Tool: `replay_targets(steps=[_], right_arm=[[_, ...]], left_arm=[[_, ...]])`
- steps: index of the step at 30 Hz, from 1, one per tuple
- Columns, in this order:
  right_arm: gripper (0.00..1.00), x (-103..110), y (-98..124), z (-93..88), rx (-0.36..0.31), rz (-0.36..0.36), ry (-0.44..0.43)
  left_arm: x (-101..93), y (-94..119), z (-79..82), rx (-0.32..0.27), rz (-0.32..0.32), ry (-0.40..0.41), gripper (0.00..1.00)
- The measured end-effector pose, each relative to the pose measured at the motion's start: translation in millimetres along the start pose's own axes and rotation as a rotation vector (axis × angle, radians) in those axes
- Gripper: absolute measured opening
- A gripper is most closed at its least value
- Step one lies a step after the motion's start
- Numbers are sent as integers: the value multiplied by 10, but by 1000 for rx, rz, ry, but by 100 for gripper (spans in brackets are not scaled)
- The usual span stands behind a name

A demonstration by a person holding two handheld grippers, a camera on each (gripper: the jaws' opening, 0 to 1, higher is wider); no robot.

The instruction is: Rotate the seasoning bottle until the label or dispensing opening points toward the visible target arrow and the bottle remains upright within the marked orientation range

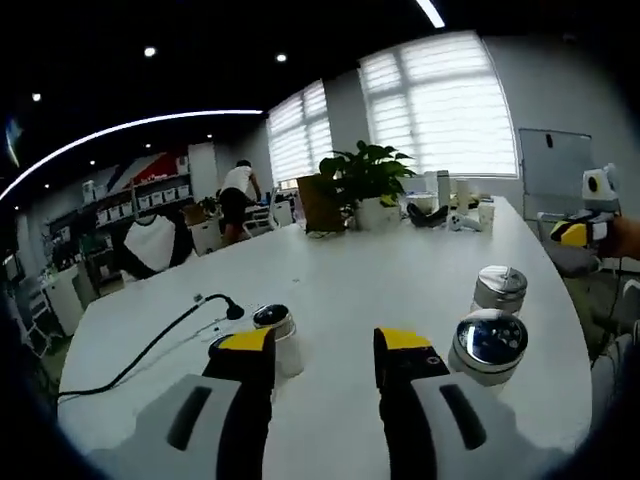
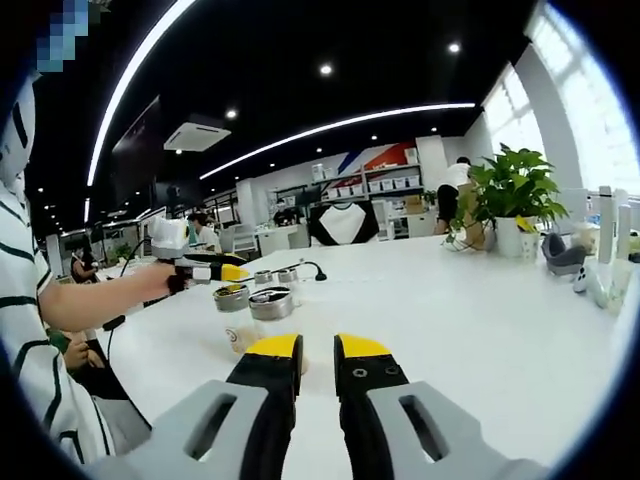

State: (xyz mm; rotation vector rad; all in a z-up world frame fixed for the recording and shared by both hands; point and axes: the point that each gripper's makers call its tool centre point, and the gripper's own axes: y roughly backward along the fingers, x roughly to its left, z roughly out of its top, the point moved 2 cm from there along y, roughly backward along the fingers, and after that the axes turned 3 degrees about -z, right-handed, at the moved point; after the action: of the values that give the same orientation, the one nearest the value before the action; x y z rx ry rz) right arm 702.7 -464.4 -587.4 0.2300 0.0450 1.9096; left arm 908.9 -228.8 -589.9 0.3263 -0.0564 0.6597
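low over table (image 1: 400,280), both facing plant (image 2: 515,185)

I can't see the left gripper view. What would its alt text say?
Two yellow-tipped jaws of the left gripper, set apart with nothing between them, point across a white table at three steel-capped seasoning bottles: one beside the left jaw, two to the right. A black cable lies left, a potted plant beyond.

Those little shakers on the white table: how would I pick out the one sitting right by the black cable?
Start at the big white table and follow the black cable to its end. Beside it stands a small seasoning bottle with a dark shiny cap, alone beside the left gripper; the two wider metal-lidded jars sit together farther right.
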Motion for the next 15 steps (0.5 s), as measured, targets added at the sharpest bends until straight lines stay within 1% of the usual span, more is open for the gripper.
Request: replay_targets(steps=[1,3,4,6,9,12,15], right_arm=[[10,-5,1,-2,2,-1,1],[10,-22,0,-7,5,-3,0],[10,-33,-2,-9,5,-4,-3],[10,-54,-7,-9,3,-8,-9],[10,-76,-14,-17,-1,-12,-18],[10,-101,-9,-37,-1,-18,-29],[10,-98,24,-7,-14,-16,-54]], left_arm=[[-2,-28,11,-2,-7,1,41],[13,-96,-3,22,-31,13,41],[40,-119,-10,33,-29,14,42],[88,-162,-1,44,-22,-9,43],[140,-225,65,53,-24,-28,43],[220,-305,48,93,-34,-60,44],[286,-359,26,118,-51,-44,44]])
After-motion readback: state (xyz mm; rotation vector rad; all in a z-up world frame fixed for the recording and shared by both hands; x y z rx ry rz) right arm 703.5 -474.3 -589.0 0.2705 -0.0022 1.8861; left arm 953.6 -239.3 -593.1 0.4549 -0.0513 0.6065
